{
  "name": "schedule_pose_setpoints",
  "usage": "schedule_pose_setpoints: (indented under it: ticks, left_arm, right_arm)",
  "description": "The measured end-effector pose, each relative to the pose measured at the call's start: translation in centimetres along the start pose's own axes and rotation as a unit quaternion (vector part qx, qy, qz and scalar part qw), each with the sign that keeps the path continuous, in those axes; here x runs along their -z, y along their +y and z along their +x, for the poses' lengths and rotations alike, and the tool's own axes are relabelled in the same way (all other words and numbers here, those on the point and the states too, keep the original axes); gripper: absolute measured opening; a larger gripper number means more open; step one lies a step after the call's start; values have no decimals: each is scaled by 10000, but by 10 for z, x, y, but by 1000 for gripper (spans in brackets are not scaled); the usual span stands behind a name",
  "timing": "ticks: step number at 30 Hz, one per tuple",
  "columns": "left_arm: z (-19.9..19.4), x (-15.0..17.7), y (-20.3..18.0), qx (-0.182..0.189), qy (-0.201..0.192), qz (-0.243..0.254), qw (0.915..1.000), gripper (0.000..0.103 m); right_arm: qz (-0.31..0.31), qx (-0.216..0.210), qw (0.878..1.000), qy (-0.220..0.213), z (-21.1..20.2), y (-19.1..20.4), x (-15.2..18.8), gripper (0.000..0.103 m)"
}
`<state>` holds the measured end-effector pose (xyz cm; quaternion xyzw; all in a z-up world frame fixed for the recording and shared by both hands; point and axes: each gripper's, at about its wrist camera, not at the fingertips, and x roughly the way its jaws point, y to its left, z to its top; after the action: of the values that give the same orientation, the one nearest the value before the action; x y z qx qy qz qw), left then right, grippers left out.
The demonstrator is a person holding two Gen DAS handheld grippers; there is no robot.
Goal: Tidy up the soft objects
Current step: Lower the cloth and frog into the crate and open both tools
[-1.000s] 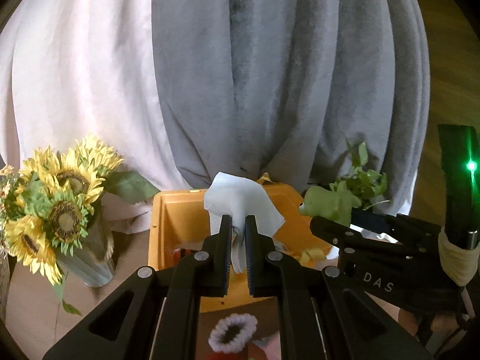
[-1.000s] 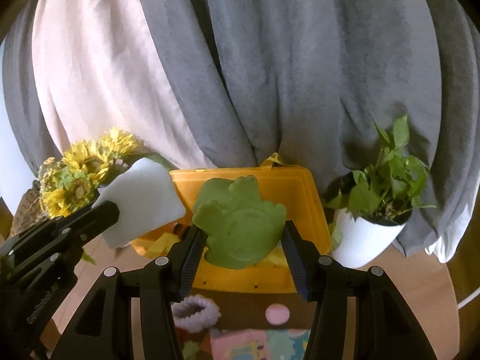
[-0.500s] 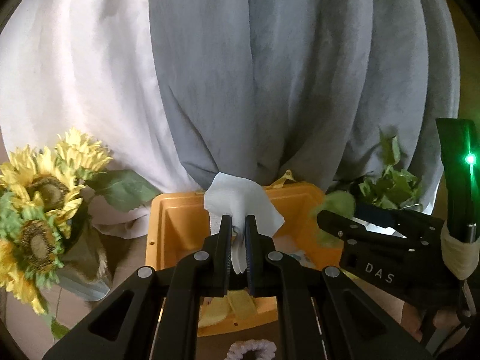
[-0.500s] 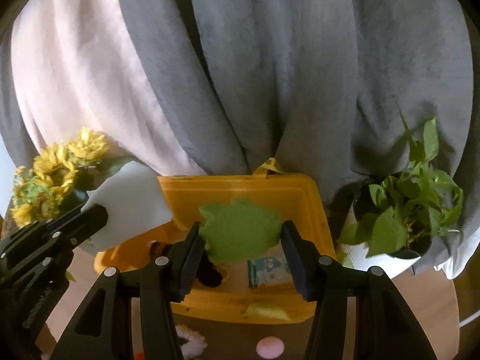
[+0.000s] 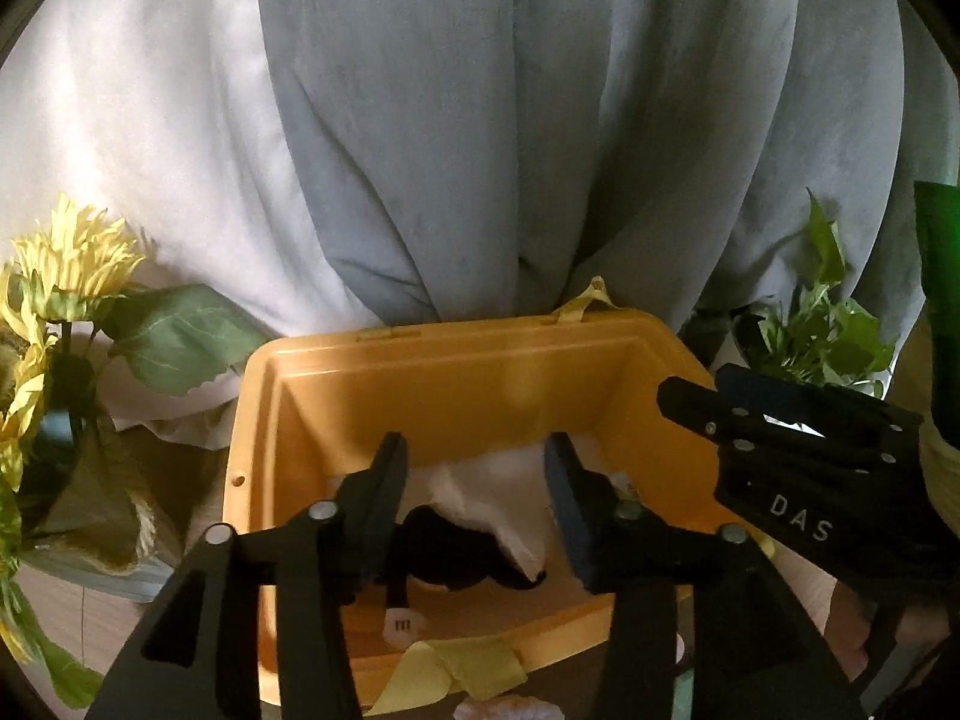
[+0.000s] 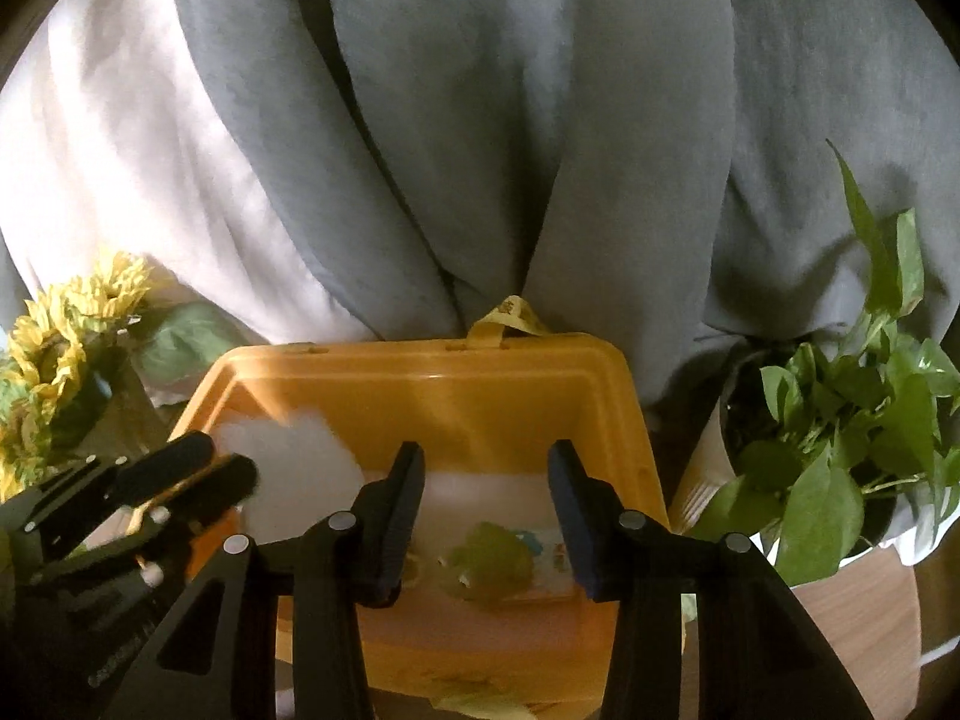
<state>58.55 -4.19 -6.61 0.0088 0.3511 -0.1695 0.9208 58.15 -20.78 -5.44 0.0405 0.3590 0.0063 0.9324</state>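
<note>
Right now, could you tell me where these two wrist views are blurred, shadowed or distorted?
Left wrist view: fisheye bends the curtain and darkens the corners; the yellow bin is sharp, its floor shadowed around a black item. Right wrist view: the white cloth at the left tongs is motion-smeared, the green toy in the bin soft, and the potted plant is crisp.

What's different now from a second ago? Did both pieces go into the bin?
Both were let go. The left gripper has just opened and the white cloth lies in the yellow bin. The right gripper has dropped the green soft toy into the bin, its jaws narrowing slightly. Both moved closer over the bin. Sunflowers and plant unchanged.
</note>
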Motion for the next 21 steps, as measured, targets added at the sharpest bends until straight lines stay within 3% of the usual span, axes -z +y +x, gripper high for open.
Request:
schedule_pose_setpoints:
  ticks: [3,11,15,21]
  left_arm:
    - [-4,1,-2,-137,-25,44,9999,66]
    - [-33,10,-4,-566,-176,57,9982,83]
    - [-50,16,-6,-691,-258,-15,9973,89]
    - [-67,31,-5,-739,-128,-150,9971,89]
  right_arm:
    - [8,25,10000,7,0,-1,2,44]
    - [78,-12,10000,23,-14,-1,12,44]
    - [118,-18,9999,4,-29,-1,19,45]
    - [60,-62,9999,-72,-52,5,31,46]
